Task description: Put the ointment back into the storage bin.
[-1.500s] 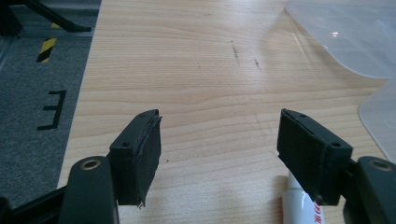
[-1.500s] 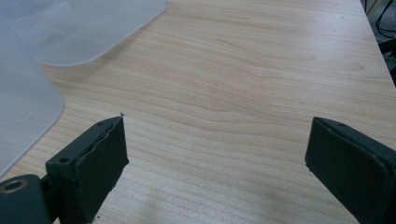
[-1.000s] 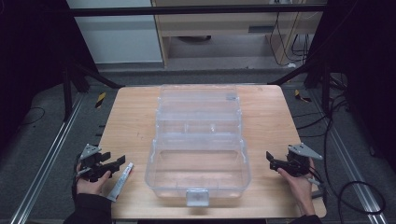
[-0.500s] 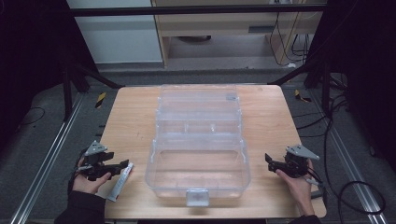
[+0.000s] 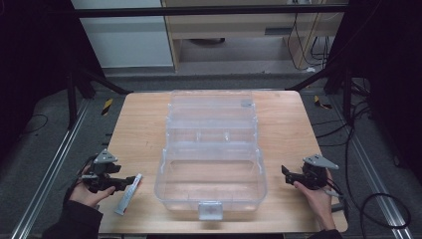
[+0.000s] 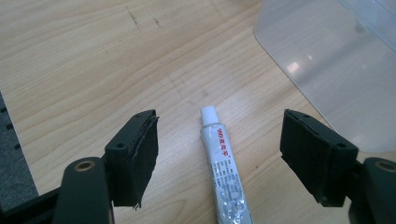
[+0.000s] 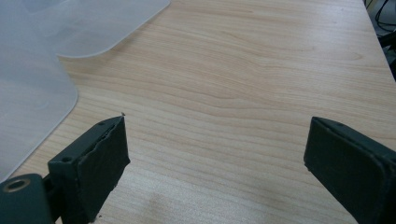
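A white tube (image 6: 224, 158) with red print and a white cap lies flat on the wooden table (image 5: 144, 129), near its front left corner (image 5: 128, 194). My left gripper (image 6: 222, 122) hovers over it. Its jaws straddle the tube with wide gaps on both sides, and neither pad touches it. They have just been closing a little and still stand open. In the high view the left gripper (image 5: 127, 183) sits at the table's left edge. My right gripper (image 5: 286, 174) rests open near the front right, with bare wood between its jaws (image 7: 217, 135).
A large clear plastic box (image 5: 214, 149) with stepped open trays and a front latch fills the middle of the table. Its clear wall (image 6: 336, 70) lies just right of the tube. A rounded corner of the box (image 7: 28, 93) is left of my right gripper.
My left gripper has lifted slightly above the tube, which has stayed where it lay. The right gripper and the box have not moved.
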Demonstrator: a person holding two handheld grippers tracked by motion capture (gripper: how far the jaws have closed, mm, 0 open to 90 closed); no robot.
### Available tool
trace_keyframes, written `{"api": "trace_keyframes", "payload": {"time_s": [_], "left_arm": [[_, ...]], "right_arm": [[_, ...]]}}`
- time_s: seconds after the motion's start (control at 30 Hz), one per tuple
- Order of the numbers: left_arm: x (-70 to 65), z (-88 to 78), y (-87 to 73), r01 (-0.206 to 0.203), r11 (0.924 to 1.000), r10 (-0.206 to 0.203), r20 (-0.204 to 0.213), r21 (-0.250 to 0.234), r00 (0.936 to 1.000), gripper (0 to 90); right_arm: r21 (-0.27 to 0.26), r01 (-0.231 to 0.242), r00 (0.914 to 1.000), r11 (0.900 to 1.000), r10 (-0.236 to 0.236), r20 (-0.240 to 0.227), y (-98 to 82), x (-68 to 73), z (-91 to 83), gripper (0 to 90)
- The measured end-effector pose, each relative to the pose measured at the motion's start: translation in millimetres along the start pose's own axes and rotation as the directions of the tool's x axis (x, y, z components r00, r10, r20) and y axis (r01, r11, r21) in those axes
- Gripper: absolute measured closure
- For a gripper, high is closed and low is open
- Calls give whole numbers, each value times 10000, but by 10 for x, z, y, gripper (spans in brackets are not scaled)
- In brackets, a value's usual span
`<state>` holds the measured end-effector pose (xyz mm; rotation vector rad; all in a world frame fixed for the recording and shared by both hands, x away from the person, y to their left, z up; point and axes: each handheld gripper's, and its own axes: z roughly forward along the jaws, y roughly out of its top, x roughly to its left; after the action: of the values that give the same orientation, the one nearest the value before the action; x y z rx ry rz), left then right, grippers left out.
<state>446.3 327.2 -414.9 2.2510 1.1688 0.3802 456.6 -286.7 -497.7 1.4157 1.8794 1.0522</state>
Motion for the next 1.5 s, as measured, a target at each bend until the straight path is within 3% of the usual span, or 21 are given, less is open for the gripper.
{"api": "trace_keyframes", "payload": {"time_s": [0.3,0.43,0.6,0.73,0.87,1.07,1.1,1.3,1.5], "left_arm": [[-15,-6,53,-245,9974,219,395,679,9990,330],[-29,10,61,-446,9922,381,575,1163,9976,354],[-58,59,53,-604,9828,523,505,1743,9974,376],[-65,107,57,-565,9794,460,586,1940,9972,411],[-59,161,66,-653,9699,528,594,2344,9968,432],[-36,242,39,-471,9651,324,608,2574,9976,472],[-23,267,28,-457,9612,282,678,2722,9973,509],[-13,348,-3,-280,9560,55,776,2921,9970,551],[-23,414,-7,-297,9498,82,701,3114,9975,572]], "right_arm": [[140,49,10000,9999,-49,-42,-3,-4,11,68],[225,20,10000,9997,-19,-46,-6,-5,17,67],[236,-53,10000,9997,54,-65,-9,-11,16,71],[359,66,9999,9993,-61,-154,-13,-11,30,80],[370,122,9997,9992,-114,-235,-15,-15,37,90],[399,182,9995,9990,-171,-274,-17,-12,39,107],[427,197,9994,9989,-185,-282,-20,-7,43,112],[449,242,9991,9987,-227,-352,-22,-3,49,125],[587,423,9984,9974,-400,-396,-31,2,67,133]]}}
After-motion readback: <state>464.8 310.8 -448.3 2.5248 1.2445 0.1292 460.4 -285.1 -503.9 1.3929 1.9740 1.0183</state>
